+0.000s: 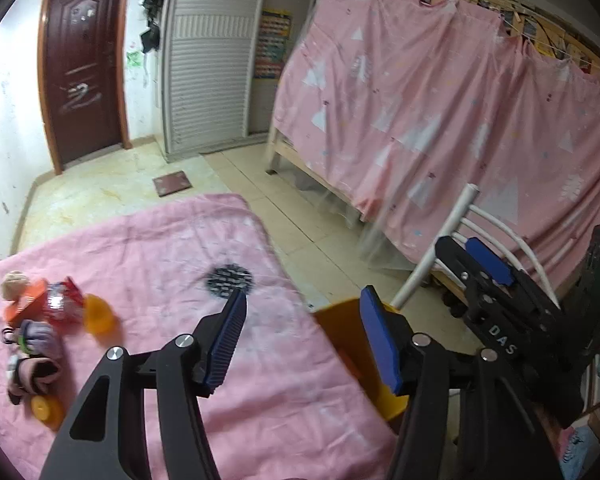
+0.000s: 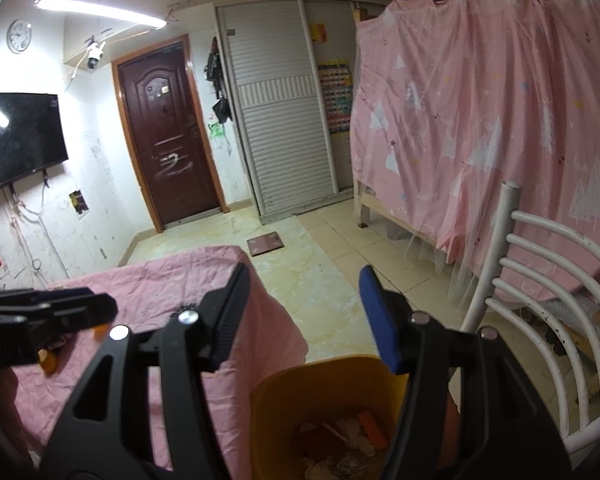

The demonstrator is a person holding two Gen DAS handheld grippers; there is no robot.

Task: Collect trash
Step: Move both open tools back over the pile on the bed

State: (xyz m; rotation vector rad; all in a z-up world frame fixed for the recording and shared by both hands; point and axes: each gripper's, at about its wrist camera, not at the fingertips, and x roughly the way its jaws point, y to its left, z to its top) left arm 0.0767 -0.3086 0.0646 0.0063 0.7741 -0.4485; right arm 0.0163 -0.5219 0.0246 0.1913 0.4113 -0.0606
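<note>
My left gripper (image 1: pixel 302 320) is open and empty above the right part of a table with a pink cloth (image 1: pixel 172 248). A heap of trash lies at the table's left: a red shiny wrapper (image 1: pixel 62 304), an orange cup (image 1: pixel 98 314), an orange lid (image 1: pixel 46 410) and soft purple and pink pieces (image 1: pixel 36 356). A yellow bin (image 2: pixel 320 392) stands on the floor beside the table, with paper scraps (image 2: pixel 352 436) inside. My right gripper (image 2: pixel 302 312) is open and empty above the bin. The bin's corner also shows in the left wrist view (image 1: pixel 340 320).
A white metal chair (image 2: pixel 540 280) stands right of the bin. A bunk bed with a pink curtain (image 2: pixel 480 140) fills the right side. A brown door (image 2: pixel 168 140), a grey shutter wardrobe (image 2: pixel 284 128) and a small floor mat (image 2: pixel 266 243) lie beyond.
</note>
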